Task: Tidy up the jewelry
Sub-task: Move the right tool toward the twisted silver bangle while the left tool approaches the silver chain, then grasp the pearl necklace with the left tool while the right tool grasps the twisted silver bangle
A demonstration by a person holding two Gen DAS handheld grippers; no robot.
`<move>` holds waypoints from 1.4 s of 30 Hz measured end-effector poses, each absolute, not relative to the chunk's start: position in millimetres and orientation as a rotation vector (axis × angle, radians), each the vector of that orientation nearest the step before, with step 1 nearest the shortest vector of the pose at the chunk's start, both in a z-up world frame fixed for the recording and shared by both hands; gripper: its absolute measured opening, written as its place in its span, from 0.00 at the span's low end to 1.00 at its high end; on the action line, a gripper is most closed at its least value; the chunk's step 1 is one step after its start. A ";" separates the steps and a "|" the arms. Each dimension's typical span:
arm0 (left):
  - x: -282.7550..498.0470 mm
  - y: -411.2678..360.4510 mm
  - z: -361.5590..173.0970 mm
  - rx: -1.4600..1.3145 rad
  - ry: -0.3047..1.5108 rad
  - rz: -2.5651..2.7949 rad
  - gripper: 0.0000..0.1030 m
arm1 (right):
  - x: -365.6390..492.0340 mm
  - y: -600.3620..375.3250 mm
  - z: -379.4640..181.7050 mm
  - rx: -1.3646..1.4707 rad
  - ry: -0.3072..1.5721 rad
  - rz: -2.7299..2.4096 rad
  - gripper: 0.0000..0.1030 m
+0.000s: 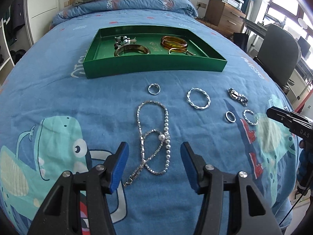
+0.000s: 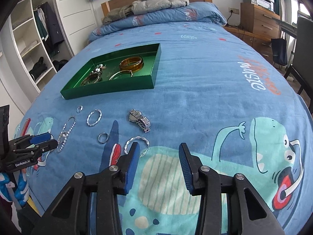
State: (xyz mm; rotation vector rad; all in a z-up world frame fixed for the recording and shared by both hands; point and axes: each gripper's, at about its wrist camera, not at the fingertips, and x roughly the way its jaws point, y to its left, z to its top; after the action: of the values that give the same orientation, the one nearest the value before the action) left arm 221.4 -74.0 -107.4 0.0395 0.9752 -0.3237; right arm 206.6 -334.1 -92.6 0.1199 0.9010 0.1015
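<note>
Green tray (image 1: 125, 66) holding amber bangles (image 1: 173, 42), silver necklace (image 1: 154, 137) — rings (image 1: 154, 89) loose on bedspread

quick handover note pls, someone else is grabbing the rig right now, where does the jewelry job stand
Left gripper: open, empty, jaws either side of the pearl-and-chain necklace on the bed.
Right gripper: open, empty, beside the small twisted ring.
Done: green tray holds amber bangles, two more bangles and a beaded piece.
Left on the blanket: necklace, large twisted bangle, watch, plain ring, small ring, twisted ring.
</note>
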 end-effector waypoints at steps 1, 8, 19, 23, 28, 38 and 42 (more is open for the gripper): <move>223.3 -73.1 -110.4 0.040 0.978 -0.322 0.51 | 210.3 -333.0 -96.5 0.114 0.912 0.105 0.34; 224.5 -76.0 -124.9 0.075 0.972 -0.328 0.51 | 228.6 -320.5 -117.2 0.064 0.980 0.141 0.25; 220.5 -76.3 -130.7 0.080 0.921 -0.335 0.45 | 240.1 -298.7 -129.1 -0.089 1.079 0.163 0.25; 222.0 -72.1 -131.1 0.054 0.916 -0.340 0.36 | 247.5 -290.6 -131.5 -0.179 1.147 0.195 0.22; 223.4 -66.1 -130.8 0.018 0.909 -0.337 0.19 | 250.3 -281.7 -132.5 -0.218 1.169 0.222 0.10; 224.5 -70.1 -119.3 0.046 0.923 -0.324 0.06 | 234.3 -285.1 -124.1 -0.173 1.090 0.153 0.05; 219.5 -71.1 -105.8 0.061 0.899 -0.314 0.06 | 223.2 -285.7 -116.5 -0.145 1.042 0.124 0.05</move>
State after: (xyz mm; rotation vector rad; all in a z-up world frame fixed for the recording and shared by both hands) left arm 219.5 -71.1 -105.8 0.0607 0.8991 -0.3138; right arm 223.2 -285.7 -116.5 -0.1446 1.0424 0.1241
